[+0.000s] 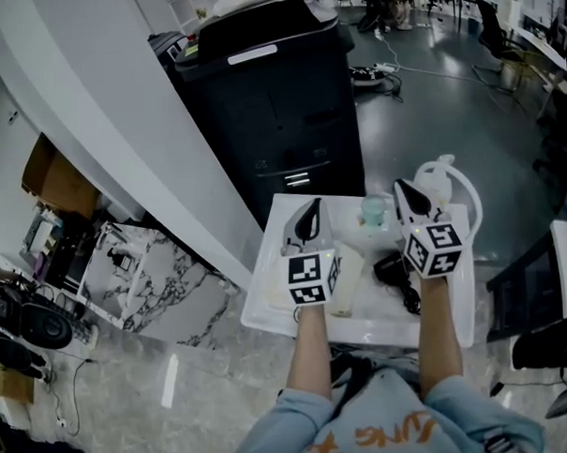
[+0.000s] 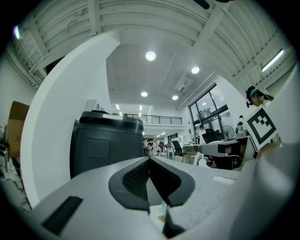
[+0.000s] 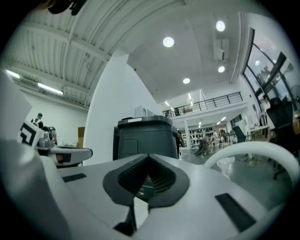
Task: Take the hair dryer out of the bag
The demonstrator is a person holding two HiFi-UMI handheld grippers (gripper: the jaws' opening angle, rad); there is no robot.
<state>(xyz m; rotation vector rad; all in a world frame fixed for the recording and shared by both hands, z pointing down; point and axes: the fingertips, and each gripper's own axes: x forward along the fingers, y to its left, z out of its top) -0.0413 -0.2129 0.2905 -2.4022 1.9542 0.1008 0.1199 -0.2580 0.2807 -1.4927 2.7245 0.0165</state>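
L gripper [image 1: 308,213] & R gripper [image 1: 409,195] both closed, empty, over white table [image 1: 363,332]

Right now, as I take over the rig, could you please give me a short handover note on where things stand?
Left gripper: jaws shut, empty, held level over the bag.
Right gripper: jaws shut, empty, held level over the hair dryer.
Things: the pale bag lies on the white table. The black hair dryer lies just right of it on the table.
Done: the hair dryer looks to be out of the bag.
Left: probably nothing. From the head view I cannot tell whether its cord is fully clear of the bag, so check that.
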